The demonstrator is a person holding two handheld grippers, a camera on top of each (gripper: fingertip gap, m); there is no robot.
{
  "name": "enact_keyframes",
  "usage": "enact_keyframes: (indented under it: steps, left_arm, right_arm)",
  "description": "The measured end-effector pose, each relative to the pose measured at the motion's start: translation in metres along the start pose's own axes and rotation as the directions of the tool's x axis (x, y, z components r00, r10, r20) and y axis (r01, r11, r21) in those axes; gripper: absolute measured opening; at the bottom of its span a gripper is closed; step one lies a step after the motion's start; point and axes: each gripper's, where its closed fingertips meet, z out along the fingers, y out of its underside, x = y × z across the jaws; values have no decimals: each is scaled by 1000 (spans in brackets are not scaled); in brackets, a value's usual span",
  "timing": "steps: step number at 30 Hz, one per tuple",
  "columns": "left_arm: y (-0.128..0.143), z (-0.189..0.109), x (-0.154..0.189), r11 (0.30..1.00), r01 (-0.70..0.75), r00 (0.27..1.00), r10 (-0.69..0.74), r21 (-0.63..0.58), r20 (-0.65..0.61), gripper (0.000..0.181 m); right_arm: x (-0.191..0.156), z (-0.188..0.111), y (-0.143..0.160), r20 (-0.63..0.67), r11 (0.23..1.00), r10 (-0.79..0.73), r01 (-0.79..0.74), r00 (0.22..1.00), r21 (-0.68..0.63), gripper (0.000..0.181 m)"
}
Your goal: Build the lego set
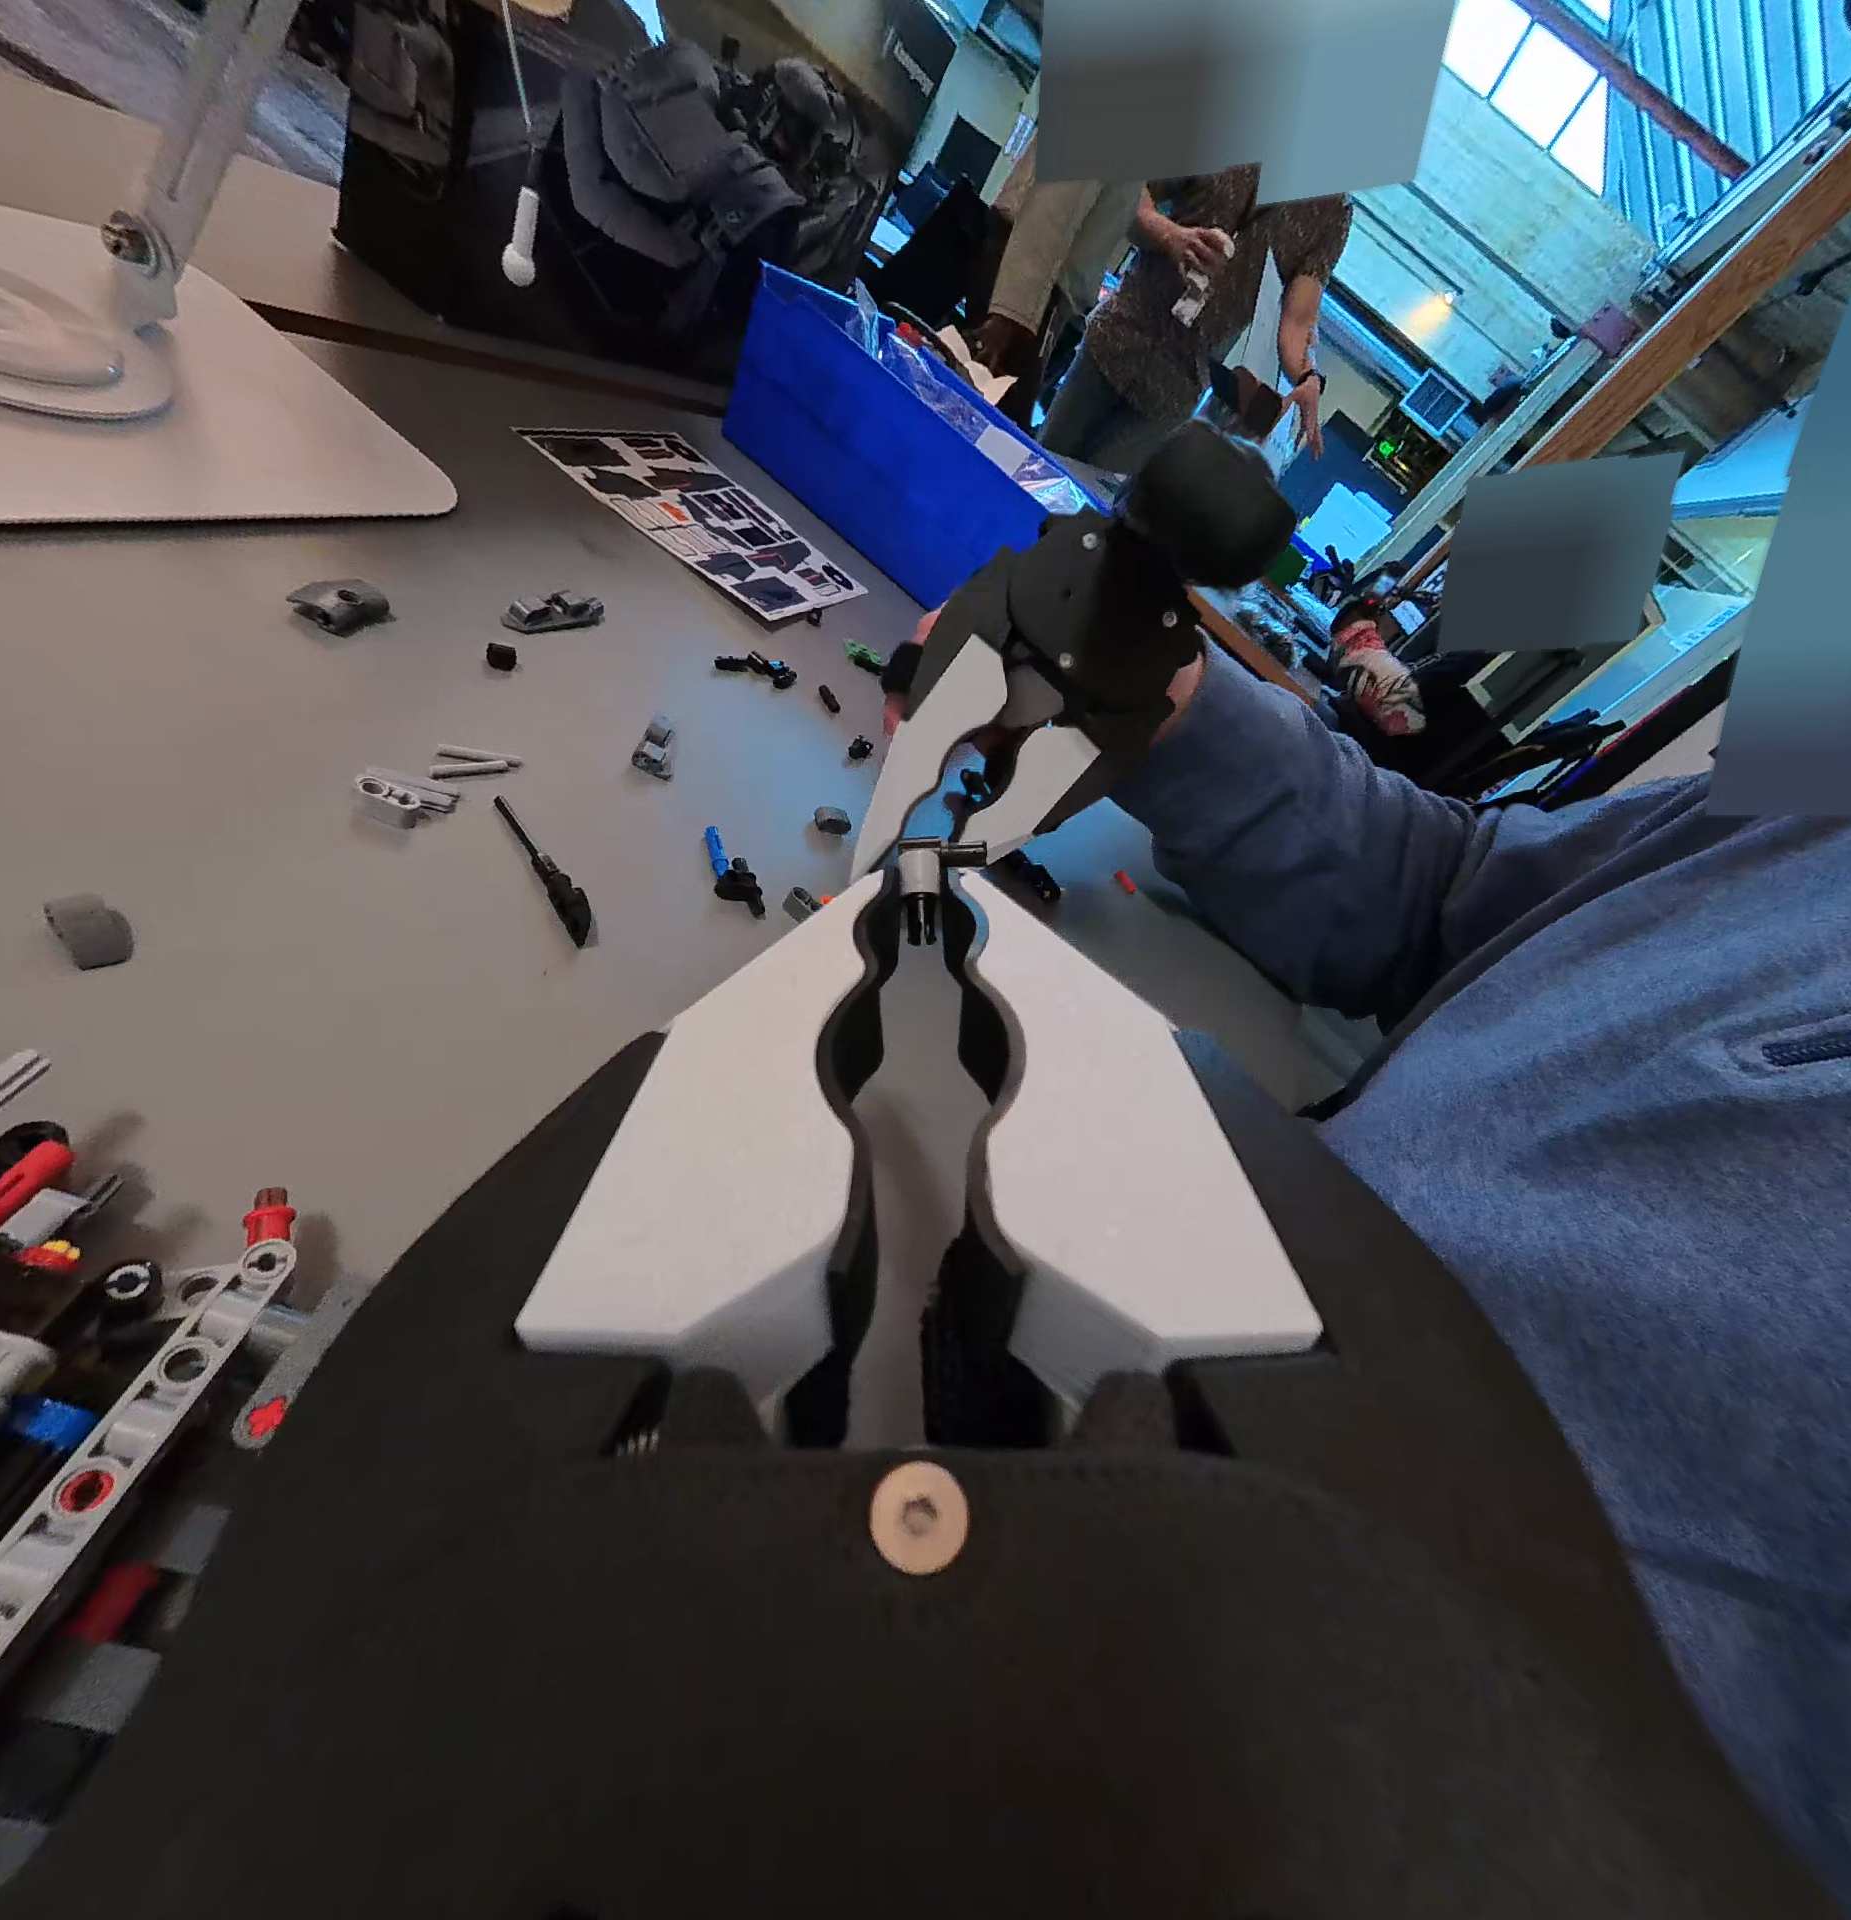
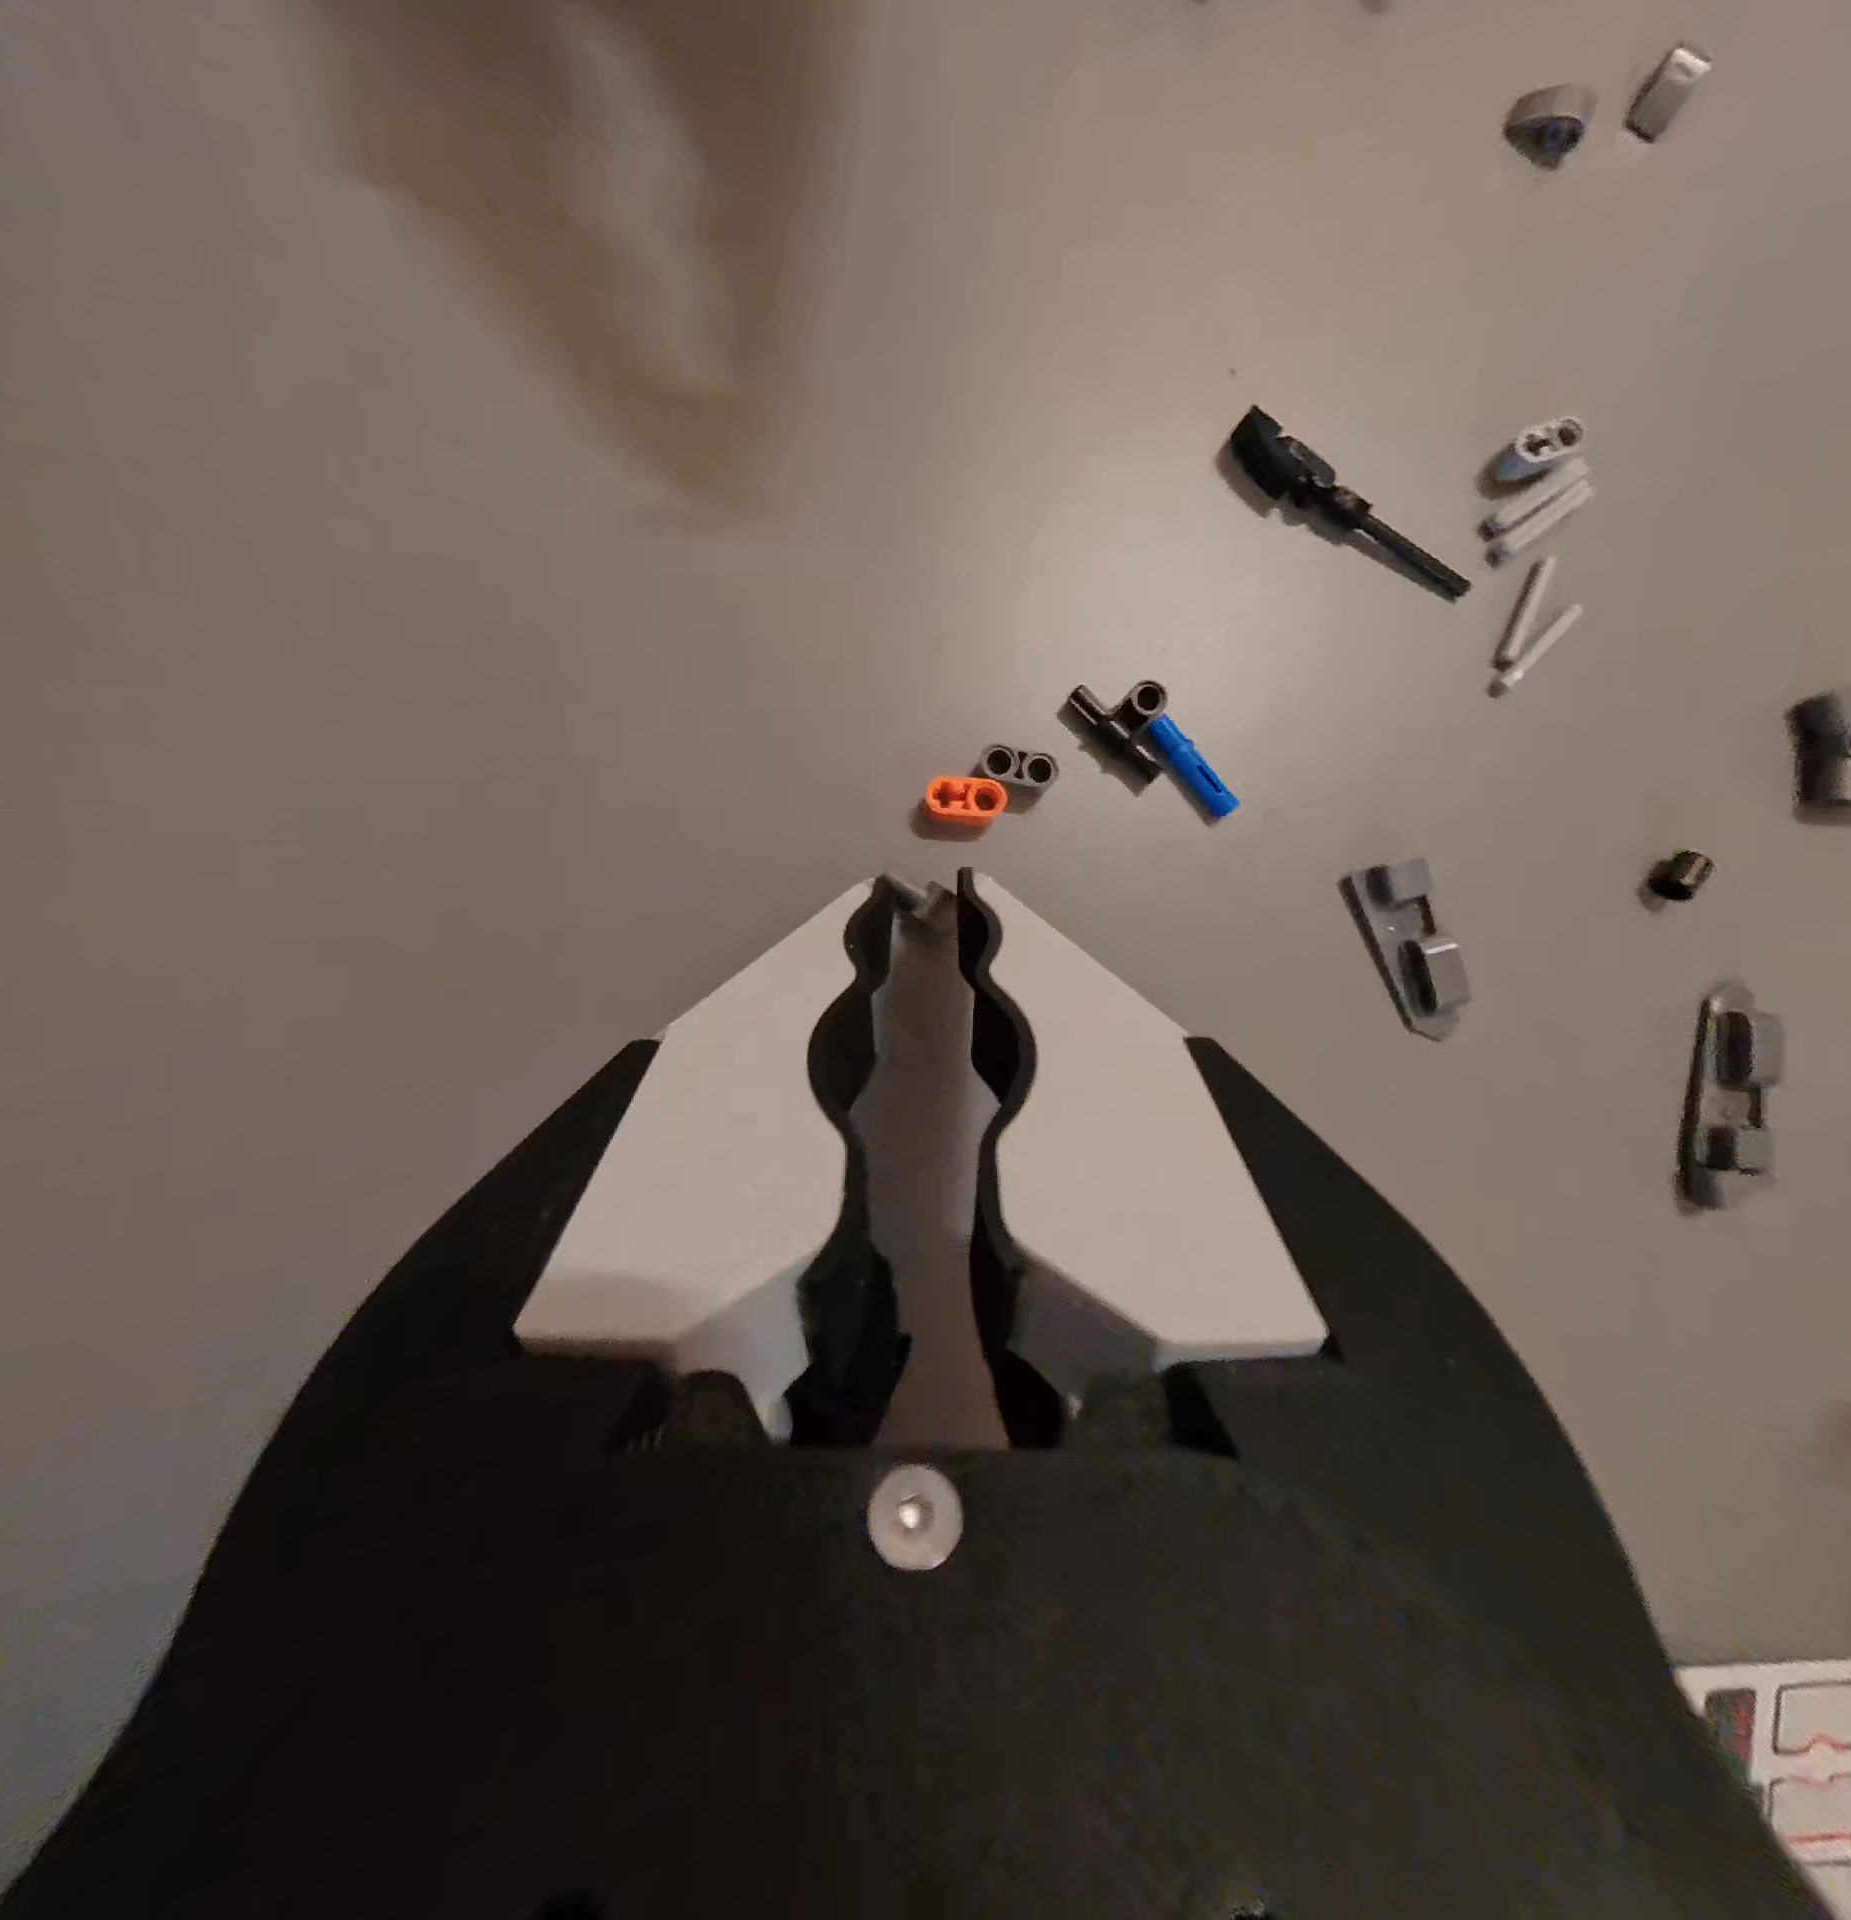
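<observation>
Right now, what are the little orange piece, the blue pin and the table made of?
The orange piece and blue pin look like hard moulded plastic: solid colour, crisp holes, slight sheen. The table is smooth and matte grey with a soft glare, probably laminate, though I can't be sure.

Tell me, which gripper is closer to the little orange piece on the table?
Right. The right gripper hangs just short of the orange piece, tips pointing at it. The left gripper is raised, holding a small grey connector.
</observation>
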Motion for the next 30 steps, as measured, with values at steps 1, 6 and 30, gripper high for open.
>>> enact_keyframes:
  steps: [1, 6, 30]
  left_arm:
    - [0, 0, 0, 1000, -1, 1000, 1, -1, 1, 5]
    - [-1, 4, 3, 1000, -5, 1000, 5, -10, 3, 5]
    - [27, 32, 5, 981, -106, 989, 122, -165, 87, 5]
  right_arm:
    - [-1, 2, 1, 9, 1000, -5, 6, 1000, -8, 8]
    - [-5, 2, 1, 22, 1000, -5, 5, 1000, 10, 7]
    - [-16, -36, -22, -82, 954, 143, -115, 986, 278, 7]
